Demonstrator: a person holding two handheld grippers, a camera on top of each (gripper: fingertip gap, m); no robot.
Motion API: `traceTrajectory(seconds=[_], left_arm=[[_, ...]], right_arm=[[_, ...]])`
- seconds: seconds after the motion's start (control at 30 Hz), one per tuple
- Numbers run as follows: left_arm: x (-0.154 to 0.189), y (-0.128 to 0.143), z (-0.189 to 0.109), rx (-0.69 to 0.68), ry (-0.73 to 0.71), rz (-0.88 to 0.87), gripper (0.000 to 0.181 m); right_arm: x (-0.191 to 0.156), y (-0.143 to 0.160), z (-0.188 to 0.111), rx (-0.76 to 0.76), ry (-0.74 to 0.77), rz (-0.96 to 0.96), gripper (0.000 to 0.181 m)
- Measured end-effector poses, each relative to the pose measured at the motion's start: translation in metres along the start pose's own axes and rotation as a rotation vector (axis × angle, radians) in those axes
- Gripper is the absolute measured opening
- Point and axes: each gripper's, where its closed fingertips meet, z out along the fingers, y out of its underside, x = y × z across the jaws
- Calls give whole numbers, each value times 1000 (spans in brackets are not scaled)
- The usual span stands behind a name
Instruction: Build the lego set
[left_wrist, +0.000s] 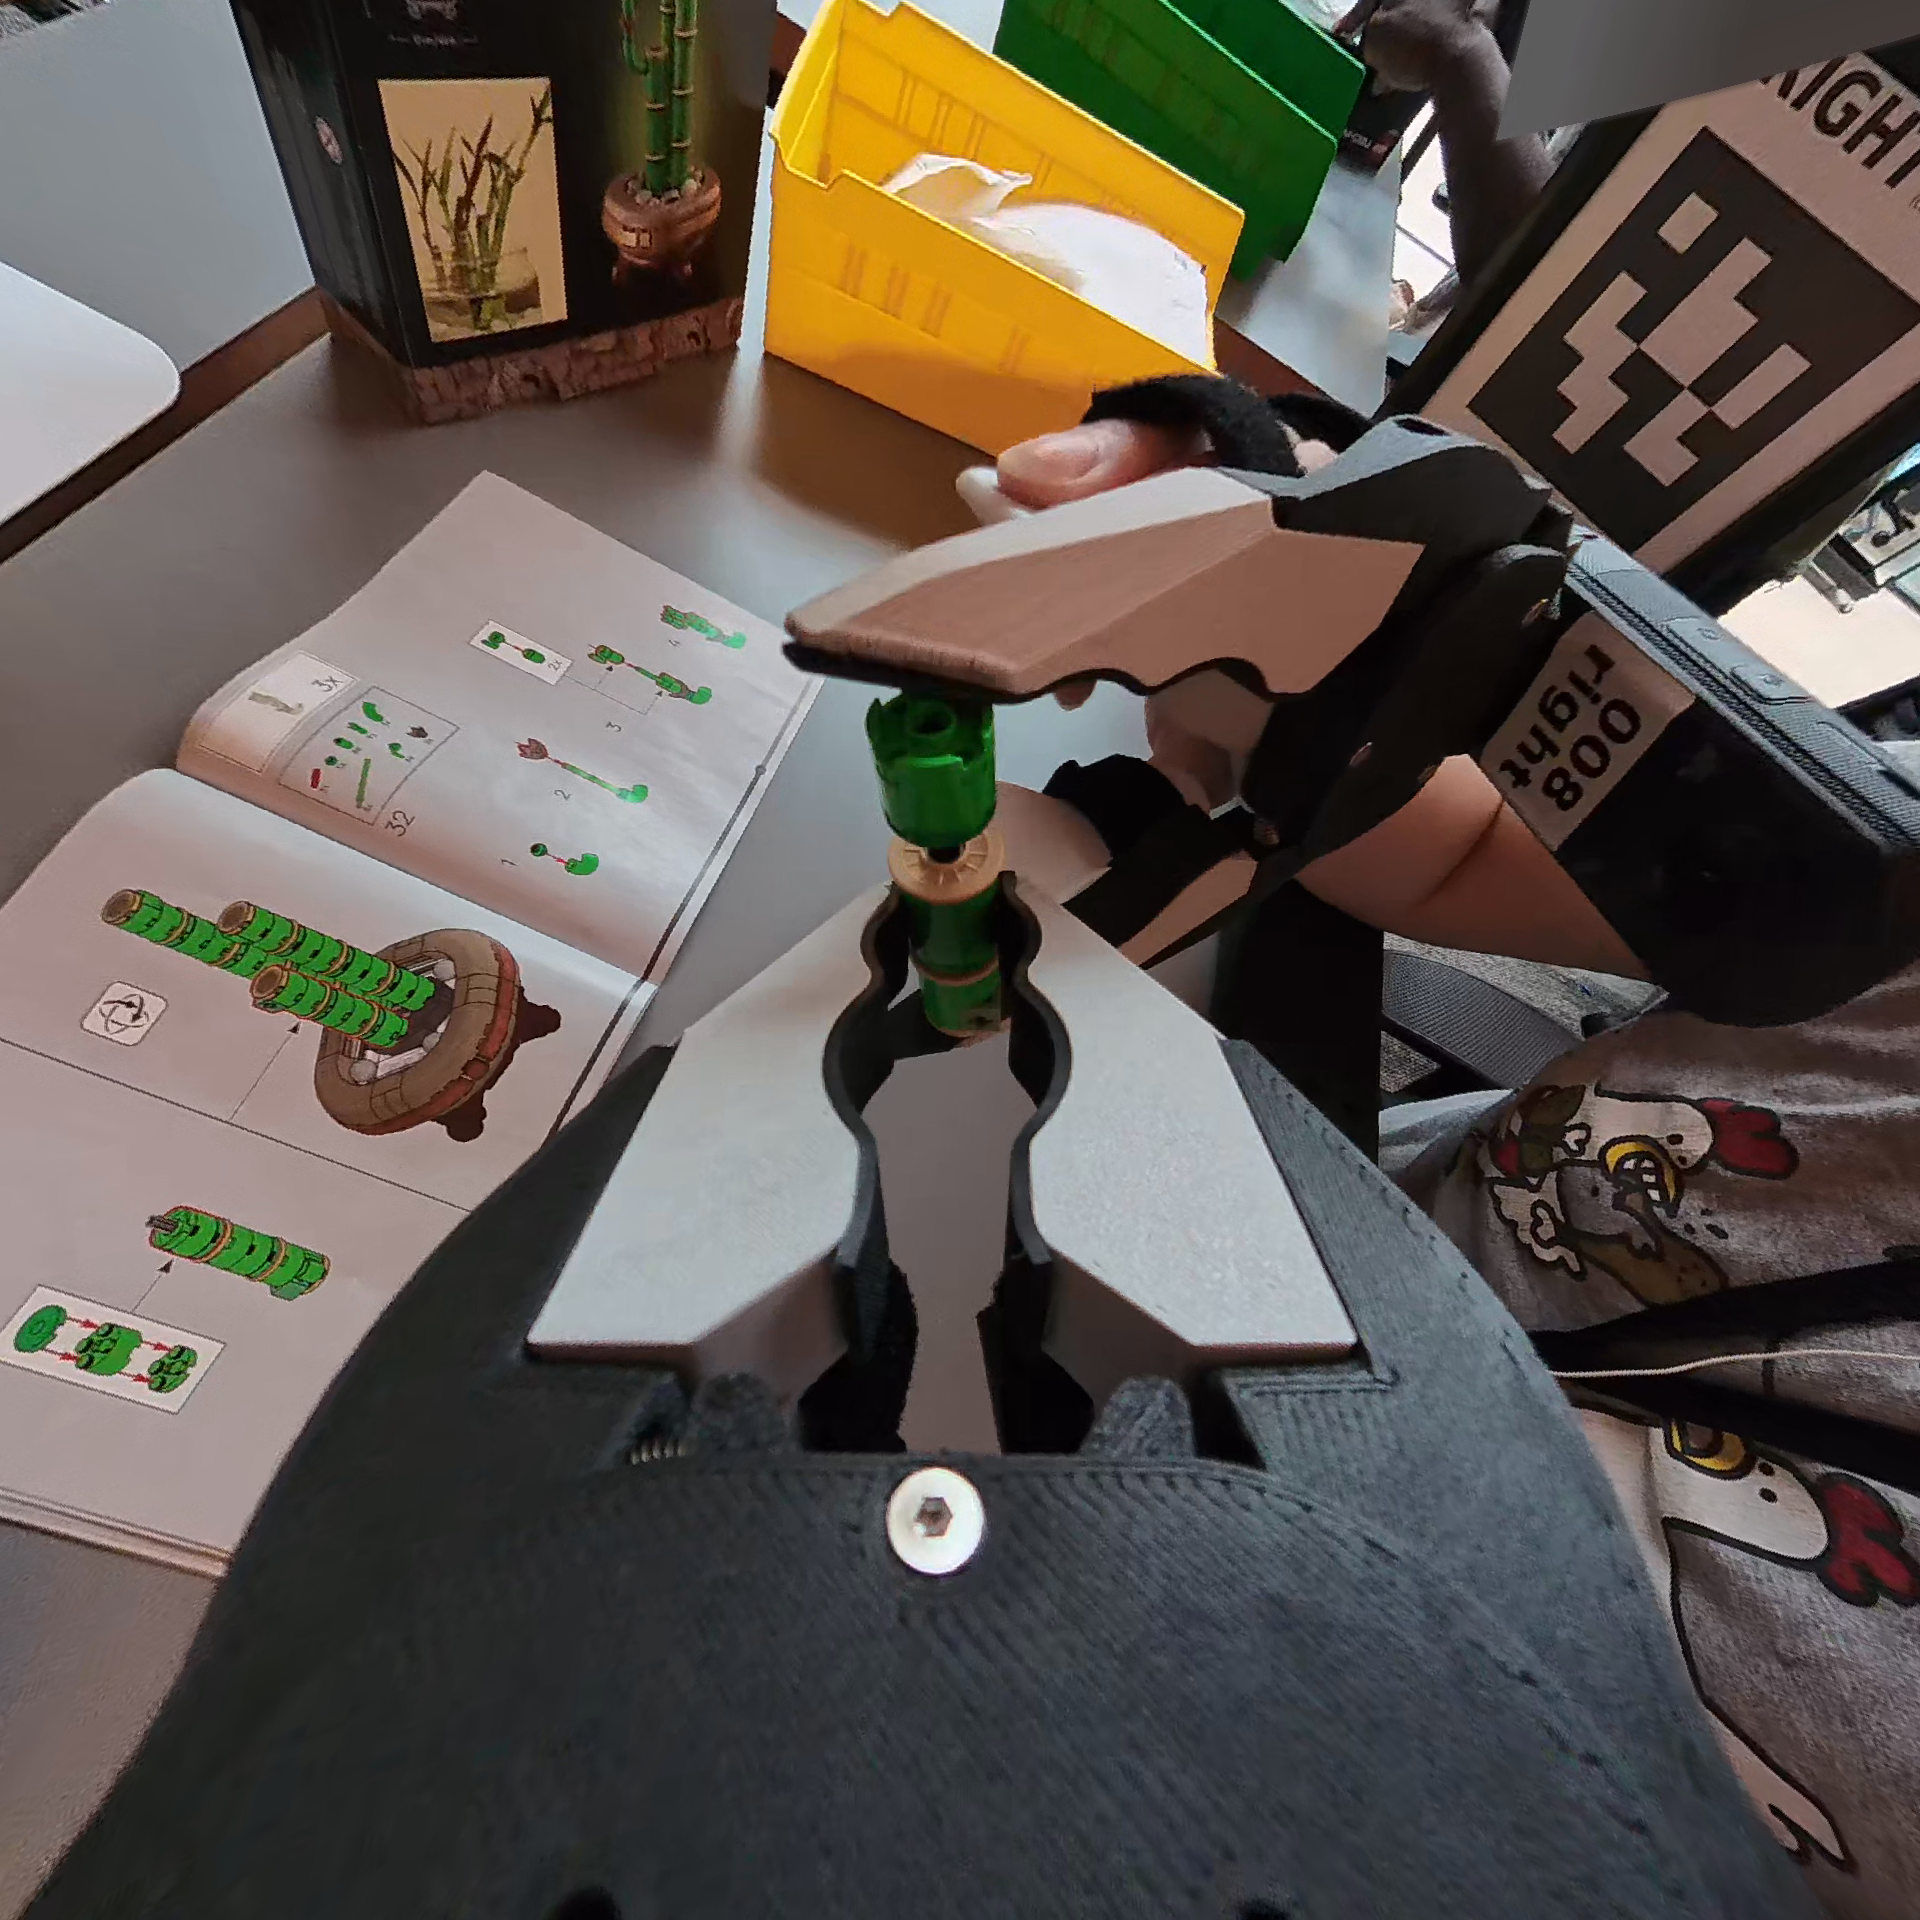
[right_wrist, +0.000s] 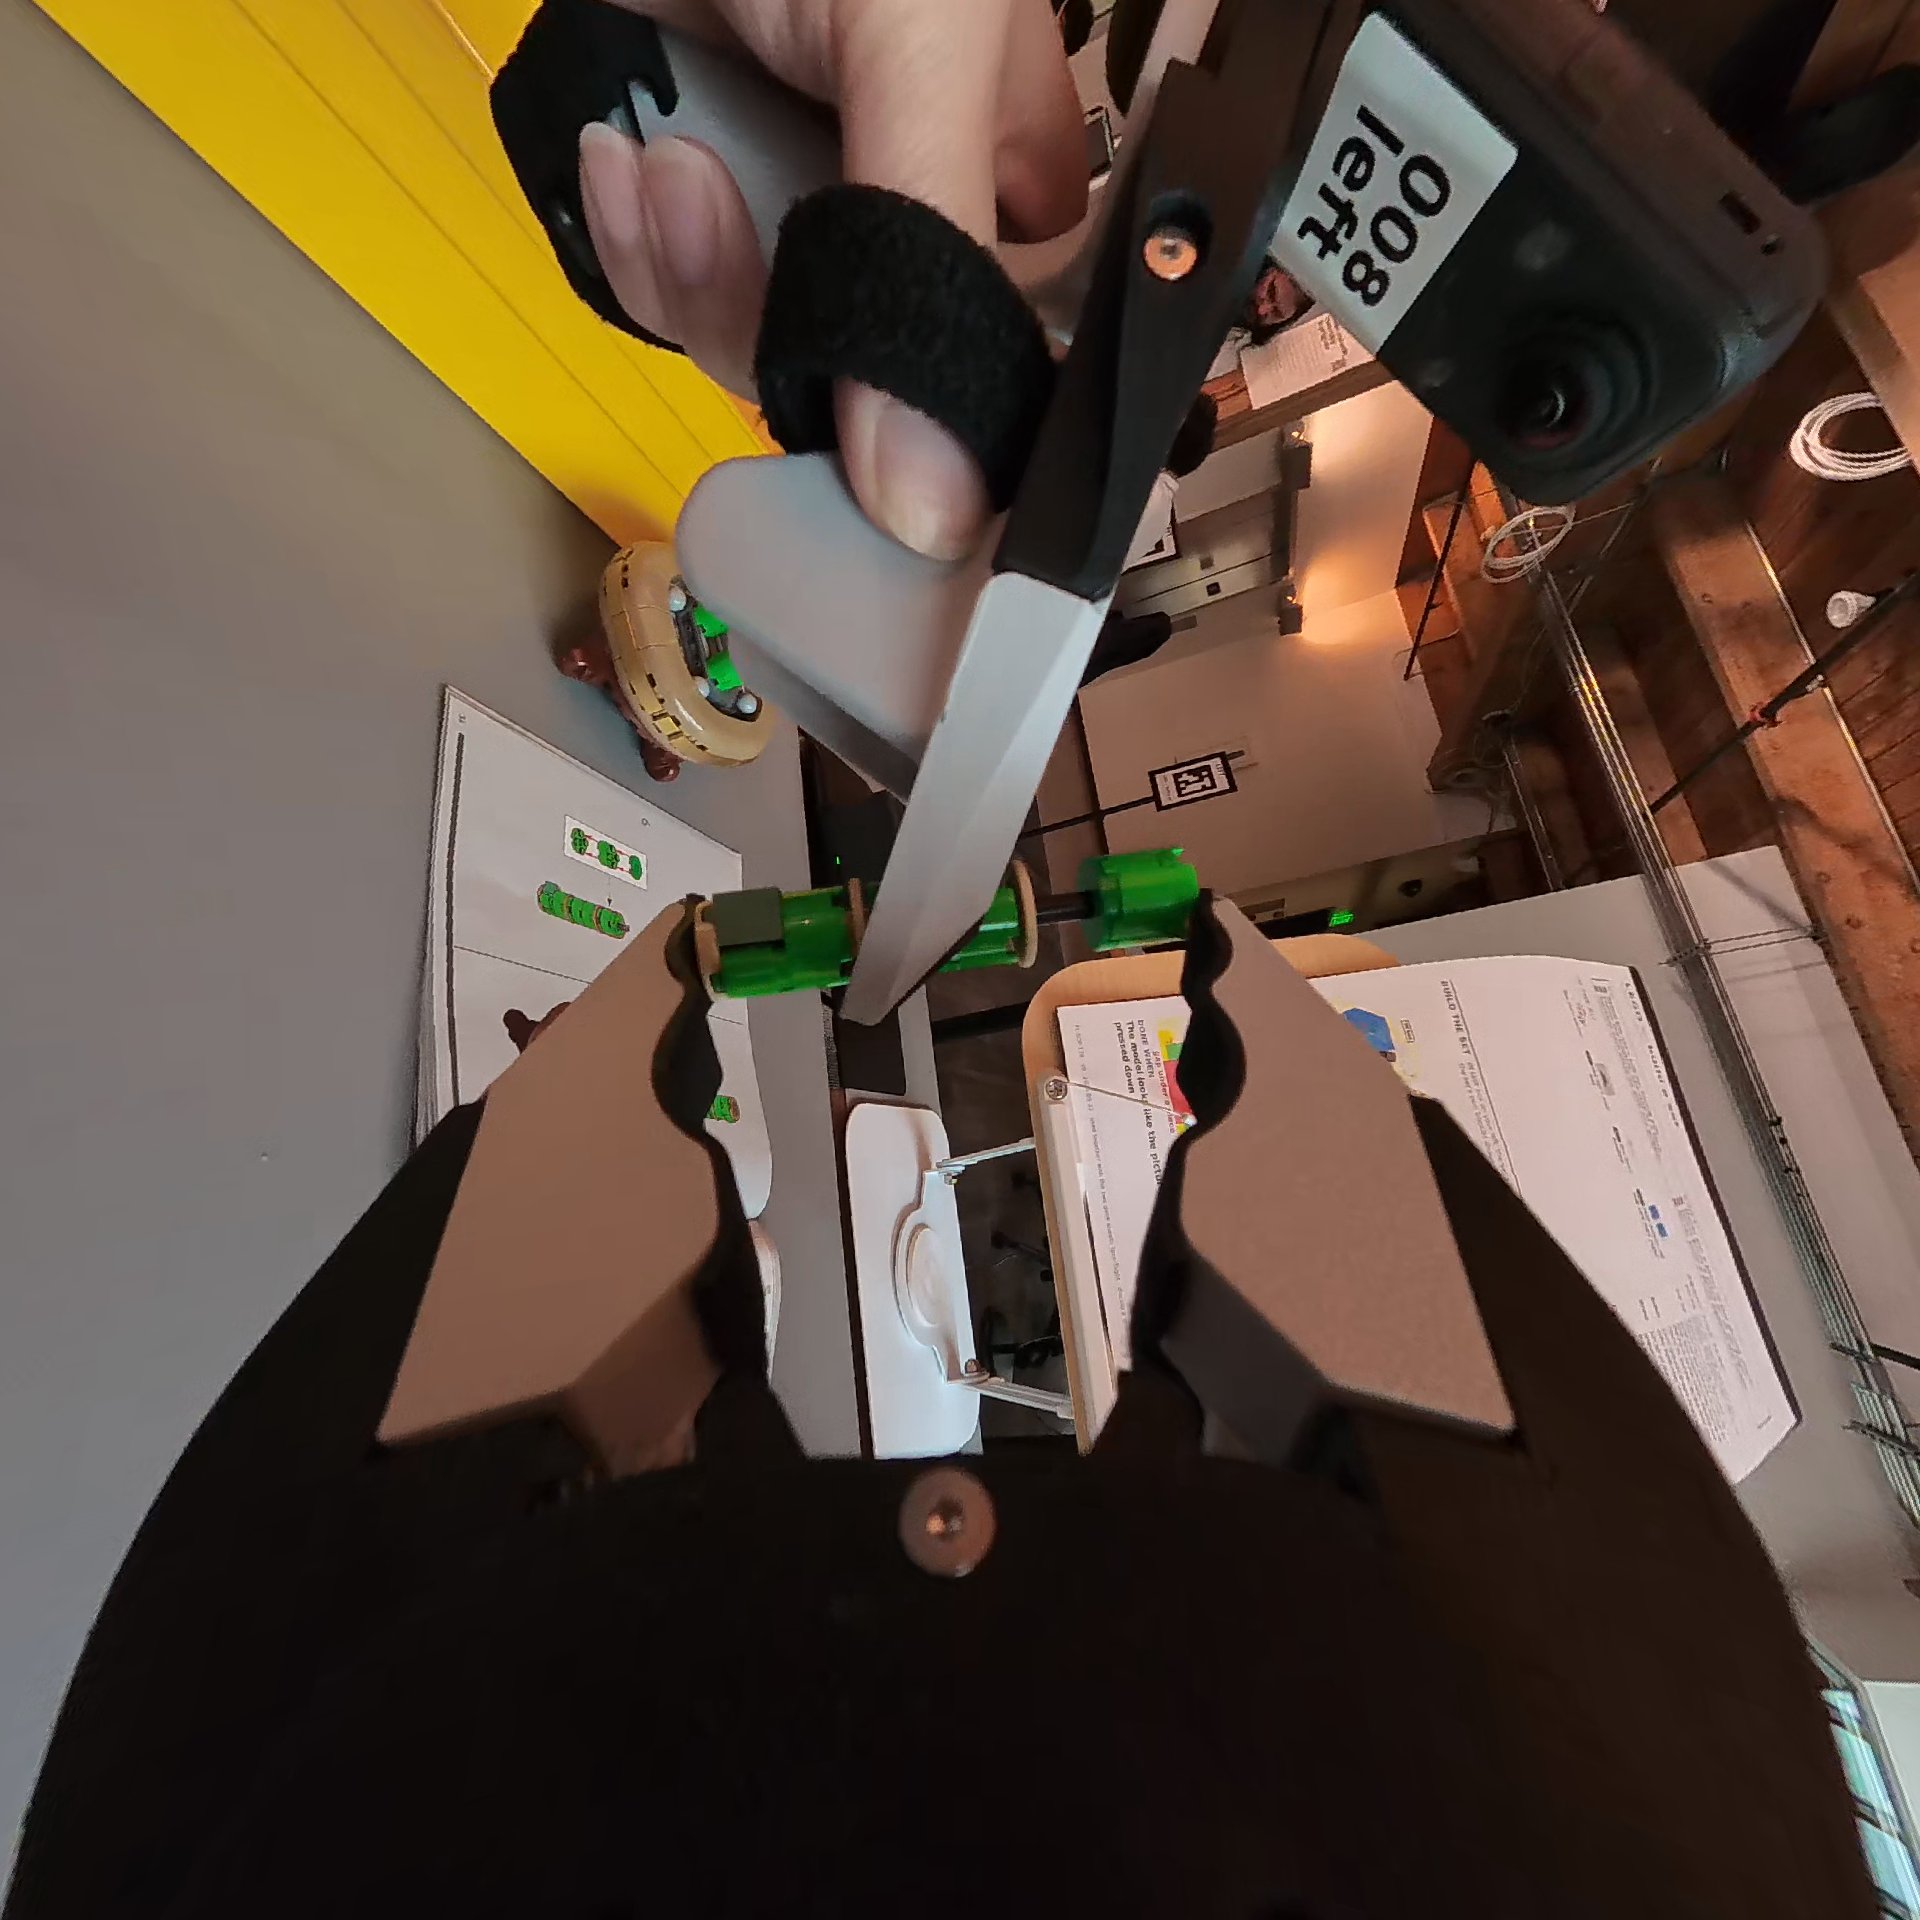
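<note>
An open booklet, yellow bin and round pot base lie nearby. The left gripper clamps the ribbed green stalk; the right gripper squeezes its ends lengthwise.

- The green stalk is glossy plastic, with matt tan rings.
- The left gripper has smooth matt grey fingers on a black body with a rough, ridged grain and a shiny metal screw.
- The right gripper has the same smooth matt fingers.
- Black fuzzy cloth straps wrap the person's fingertips.
- The booklet is smooth paper.
- The yellow bin is glossy plastic.
- The table is matt and dark.
</note>
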Motion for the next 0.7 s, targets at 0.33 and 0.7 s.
traceTrajectory(seconds=[0.33, 0.7], left_arm=[[0, 0, 2, -7, -12, -5, 15], [2, -5, 4, 25, 3, 22, 16]], right_arm=[[-1, 1, -1, -5, -14, 4, 89], [2, 2, -3, 5, -40, 47, 89]])
